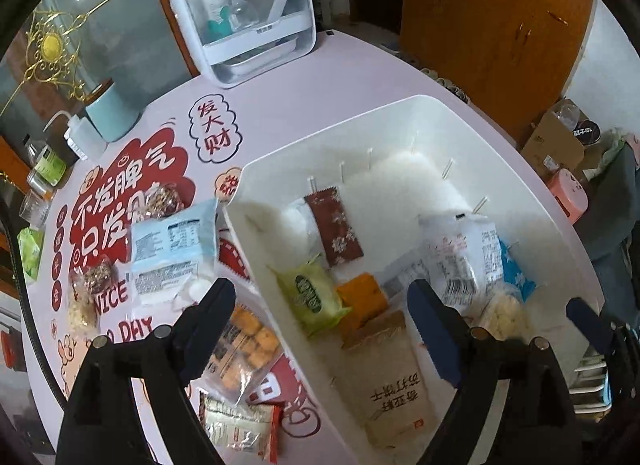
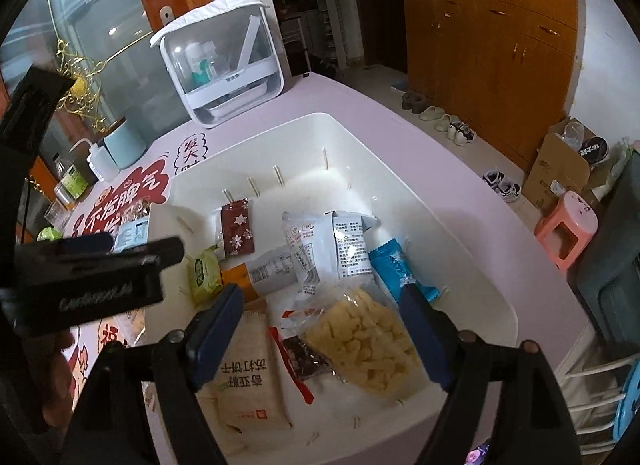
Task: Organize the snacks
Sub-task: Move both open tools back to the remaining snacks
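A white bin [image 1: 520,169] [image 2: 452,225] on the pink table holds several snack packs: green [image 1: 312,293], dark red [image 1: 334,229], white [image 2: 308,249], blue [image 2: 390,265], a beige cracker pack [image 2: 244,377] and a yellow puff bag [image 2: 364,345]. My left gripper [image 1: 324,317] is open, straddling the bin's left wall above the cracker pack [image 1: 384,377]. My right gripper [image 2: 322,325] is open low over the bin, with the yellow bag and a dark wrapper [image 2: 304,357] lying between its fingers. On the table left of the bin lie a light blue pack [image 1: 176,245], an orange cube bag [image 1: 248,341] and nut bars [image 1: 90,285].
A white lidded organiser [image 1: 248,13] stands at the table's back, with a teal cup [image 1: 112,113] and squeeze bottle [image 1: 84,137] at the left. Beyond the table's right edge are a pink stool [image 2: 568,229], a cardboard box [image 2: 560,169], shoes and wooden cabinets [image 2: 500,45].
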